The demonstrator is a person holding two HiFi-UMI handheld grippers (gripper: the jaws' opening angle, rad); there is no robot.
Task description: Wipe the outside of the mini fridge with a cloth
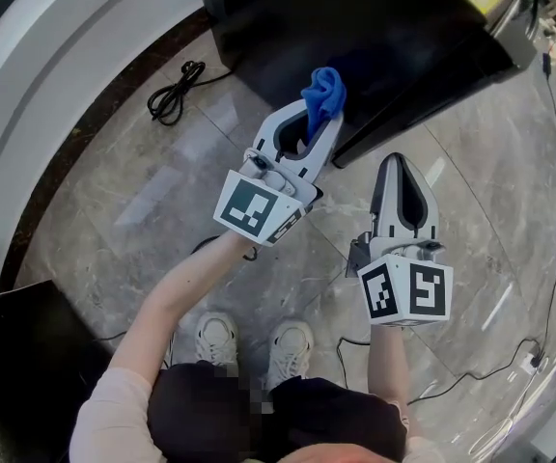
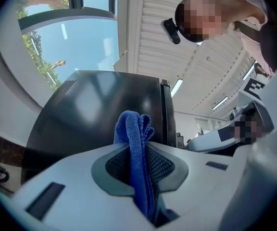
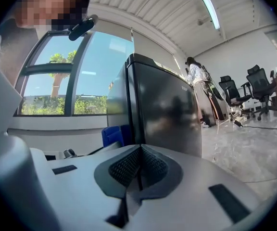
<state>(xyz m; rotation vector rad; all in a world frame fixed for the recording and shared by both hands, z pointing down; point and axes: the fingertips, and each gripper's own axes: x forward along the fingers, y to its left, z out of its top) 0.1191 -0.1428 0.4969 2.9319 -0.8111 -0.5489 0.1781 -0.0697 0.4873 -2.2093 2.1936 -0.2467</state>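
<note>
While your left gripper clamps the blue cloth, the black fridge stands just ahead of its tips (contact is unclear). Your right gripper, closed on nothing, hangs beside it. No wiped patch shows, so I judge the wiping mostly undone.

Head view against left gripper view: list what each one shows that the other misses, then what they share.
Only the head view shows the person's white shoes on the floor and the marker cube at the back of the left gripper. Only the left gripper view shows the window, the trees outside it and the ceiling lights. Both show the blue cloth clamped between the left gripper's jaws, with the black mini fridge just beyond it.
</note>
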